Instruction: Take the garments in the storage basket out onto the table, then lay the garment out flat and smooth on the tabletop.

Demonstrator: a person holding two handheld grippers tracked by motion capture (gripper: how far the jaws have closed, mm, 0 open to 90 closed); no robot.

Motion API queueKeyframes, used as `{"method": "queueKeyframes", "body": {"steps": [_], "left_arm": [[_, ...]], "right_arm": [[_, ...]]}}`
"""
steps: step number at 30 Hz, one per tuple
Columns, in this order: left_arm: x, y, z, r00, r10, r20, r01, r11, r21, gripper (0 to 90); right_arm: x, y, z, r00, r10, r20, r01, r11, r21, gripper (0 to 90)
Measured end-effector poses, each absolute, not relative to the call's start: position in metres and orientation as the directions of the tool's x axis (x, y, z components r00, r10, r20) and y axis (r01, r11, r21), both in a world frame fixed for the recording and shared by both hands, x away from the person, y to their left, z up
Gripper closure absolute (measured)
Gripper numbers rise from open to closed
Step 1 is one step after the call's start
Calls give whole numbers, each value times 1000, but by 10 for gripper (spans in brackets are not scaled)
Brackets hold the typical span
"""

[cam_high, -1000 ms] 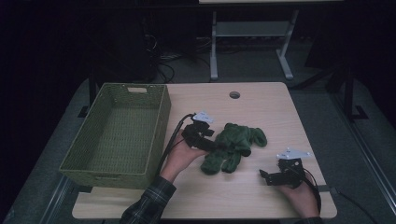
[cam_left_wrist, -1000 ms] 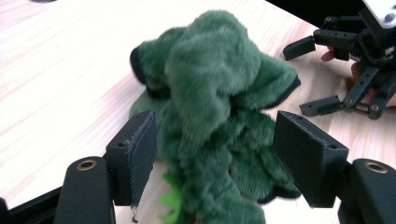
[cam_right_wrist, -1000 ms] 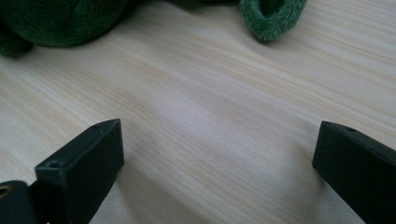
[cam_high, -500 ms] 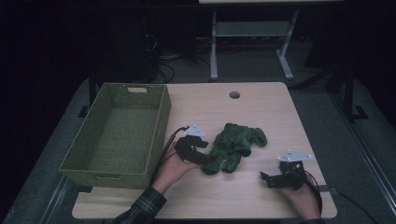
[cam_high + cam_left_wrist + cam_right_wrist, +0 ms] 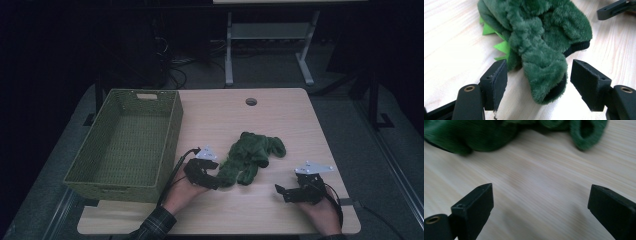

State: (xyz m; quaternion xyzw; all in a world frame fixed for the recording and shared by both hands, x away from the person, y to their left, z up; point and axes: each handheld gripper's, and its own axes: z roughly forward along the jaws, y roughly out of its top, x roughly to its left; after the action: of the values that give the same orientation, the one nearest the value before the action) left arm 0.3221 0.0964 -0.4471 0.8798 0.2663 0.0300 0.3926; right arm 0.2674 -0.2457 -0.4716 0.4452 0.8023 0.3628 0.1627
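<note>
Between spread left claw jaws, green plush toy, untouched

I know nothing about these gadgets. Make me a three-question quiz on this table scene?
1. True or false: the left gripper has clamped its fingers on the fuzzy dark green plush toy.
2. Which side of the toy is the woven green plastic basket on in the high view: A toward the view's left, B toward its right?
3. What lies between the right gripper fingers?

Key: 1 false, open around one limb. 2 A. 3 Bare light wooden table.
</note>
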Motion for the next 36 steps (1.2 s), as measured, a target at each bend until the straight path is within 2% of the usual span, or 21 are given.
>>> {"method": "queueKeyframes", "body": {"steps": [6, 16, 23, 26, 28, 30, 33, 36], "left_arm": [[324, 97, -453, 856, 491, -161, 453, -563, 691, 305], [323, 98, -455, 856, 486, -175, 461, -565, 684, 326], [324, 98, -457, 856, 480, -192, 468, -561, 683, 389], [324, 97, -458, 861, 472, -188, 461, -570, 680, 433], [324, 97, -459, 867, 463, -184, 453, -582, 676, 488], [325, 97, -458, 866, 460, -197, 460, -576, 676, 589], [325, 97, -457, 868, 454, -202, 460, -580, 672, 717], [326, 98, -454, 863, 452, -226, 474, -569, 672, 777]], "right_arm": [[265, -225, -468, -603, 791, 102, 585, 351, 731, 73], [266, -191, -465, -670, 726, 155, 565, 363, 741, 153], [271, -171, -466, -699, 698, 157, 550, 384, 742, 266], [275, -165, -467, -697, 699, 158, 556, 388, 735, 363], [277, -163, -468, -704, 693, 157, 551, 392, 737, 460], [278, -163, -468, -714, 683, 155, 543, 399, 739, 615], [276, -166, -466, -720, 679, 145, 531, 405, 745, 772], [277, -172, -463, -717, 682, 144, 527, 396, 752, 825]]}}
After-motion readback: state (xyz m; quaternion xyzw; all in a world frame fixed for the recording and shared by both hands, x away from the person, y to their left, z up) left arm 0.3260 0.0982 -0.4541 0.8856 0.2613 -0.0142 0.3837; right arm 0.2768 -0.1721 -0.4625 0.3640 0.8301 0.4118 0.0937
